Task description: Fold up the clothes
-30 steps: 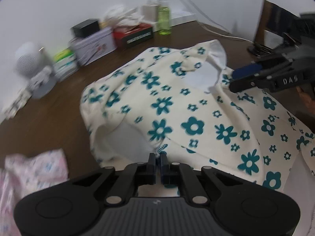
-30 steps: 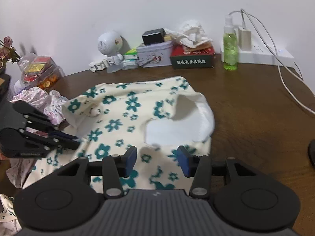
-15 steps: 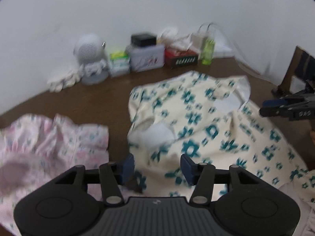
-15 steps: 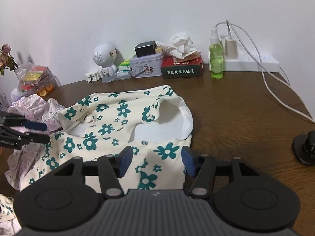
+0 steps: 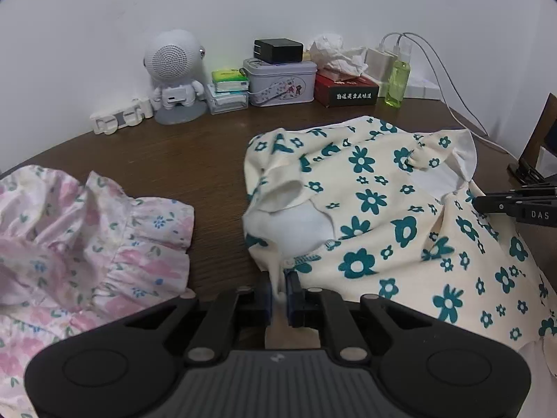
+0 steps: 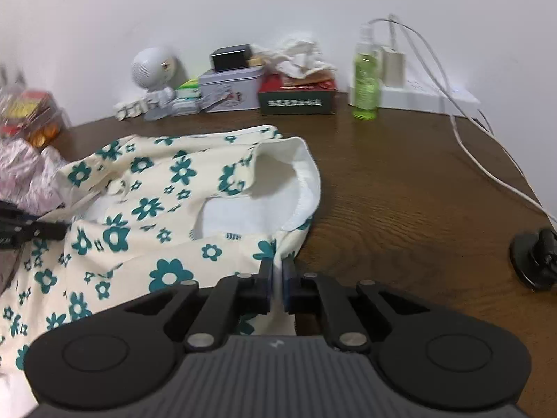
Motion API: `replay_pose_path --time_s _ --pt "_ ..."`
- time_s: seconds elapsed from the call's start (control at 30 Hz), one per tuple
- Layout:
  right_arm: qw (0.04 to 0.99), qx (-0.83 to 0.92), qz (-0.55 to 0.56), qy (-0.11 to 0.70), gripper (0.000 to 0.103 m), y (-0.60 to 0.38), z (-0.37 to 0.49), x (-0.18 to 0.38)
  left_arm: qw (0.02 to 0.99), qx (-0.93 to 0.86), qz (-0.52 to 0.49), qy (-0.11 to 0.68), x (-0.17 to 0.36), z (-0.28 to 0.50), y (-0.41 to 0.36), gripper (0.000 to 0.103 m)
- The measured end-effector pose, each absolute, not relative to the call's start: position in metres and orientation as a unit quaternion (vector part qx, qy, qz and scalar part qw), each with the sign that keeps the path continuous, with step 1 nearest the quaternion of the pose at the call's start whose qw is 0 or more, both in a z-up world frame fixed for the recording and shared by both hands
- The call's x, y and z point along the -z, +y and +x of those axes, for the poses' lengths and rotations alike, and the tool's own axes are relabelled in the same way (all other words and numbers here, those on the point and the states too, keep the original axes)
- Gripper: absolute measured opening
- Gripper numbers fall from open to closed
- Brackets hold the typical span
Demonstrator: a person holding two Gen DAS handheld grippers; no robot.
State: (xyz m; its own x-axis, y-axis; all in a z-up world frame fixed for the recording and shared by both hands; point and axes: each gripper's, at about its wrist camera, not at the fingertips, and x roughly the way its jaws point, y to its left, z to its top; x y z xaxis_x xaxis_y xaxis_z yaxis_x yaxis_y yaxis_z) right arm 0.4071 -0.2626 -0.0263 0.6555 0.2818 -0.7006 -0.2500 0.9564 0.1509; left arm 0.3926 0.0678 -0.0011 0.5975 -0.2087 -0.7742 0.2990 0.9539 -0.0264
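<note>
A cream garment with teal flowers (image 5: 383,209) lies spread on the brown table (image 5: 209,160), its white lining showing at two openings. My left gripper (image 5: 280,289) is at the garment's near left edge, jaws closing with a fold of the fabric pinched between the pads. My right gripper (image 6: 277,278) is shut on the garment (image 6: 156,209) at its near right edge, below the white-lined opening. Each gripper shows in the other's view: the right one (image 5: 487,203) over the cloth's right side, the left one (image 6: 52,231) at its left side.
A pink floral garment (image 5: 87,237) lies crumpled to the left. Along the back wall stand a white robot-shaped speaker (image 5: 174,69), a tin (image 5: 278,82), a red box (image 5: 344,90), a green spray bottle (image 5: 397,80) and a power strip (image 6: 417,94) with cables. A black round mount (image 6: 536,257) sits at the right.
Half a second ago both grippers stood open over the floral garment; now both have closed on its near edge. The left gripper also rolled and shifted along the cloth.
</note>
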Motion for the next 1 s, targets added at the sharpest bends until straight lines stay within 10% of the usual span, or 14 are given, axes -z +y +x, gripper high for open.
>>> replay_pose_path --time_s 0.13,0.2,0.43,0.5,0.57,0.77,1.0 --pt "0.907 -0.154 0.047 0.389 0.007 -0.268 0.408 0.024 0.899 0.148 -0.005 0.412 -0.006 0.395 0.083 0.033" --pt "0.908 -0.155 0.07 0.382 0.028 -0.274 0.408 0.02 0.902 0.149 -0.041 0.402 -0.011 0.401 0.09 0.046" --pt "0.91 -0.136 0.069 0.387 0.042 -0.268 0.427 0.021 0.898 0.125 -0.028 0.42 0.0 0.432 0.077 0.038" --pt "0.91 -0.131 0.06 0.389 0.02 -0.264 0.433 0.025 0.899 0.116 -0.009 0.423 0.007 0.437 0.07 0.003" --pt "0.908 -0.138 0.067 0.39 0.004 -0.264 0.432 0.025 0.904 0.1 0.013 0.415 0.012 0.436 0.066 0.002" --pt "0.912 -0.124 0.068 0.386 0.004 -0.277 0.429 0.028 0.91 0.068 -0.029 0.408 0.019 0.441 0.087 0.003" --pt "0.918 -0.149 0.085 0.358 0.035 -0.283 0.409 -0.003 0.918 0.129 -0.067 0.368 -0.009 0.419 0.081 0.028"
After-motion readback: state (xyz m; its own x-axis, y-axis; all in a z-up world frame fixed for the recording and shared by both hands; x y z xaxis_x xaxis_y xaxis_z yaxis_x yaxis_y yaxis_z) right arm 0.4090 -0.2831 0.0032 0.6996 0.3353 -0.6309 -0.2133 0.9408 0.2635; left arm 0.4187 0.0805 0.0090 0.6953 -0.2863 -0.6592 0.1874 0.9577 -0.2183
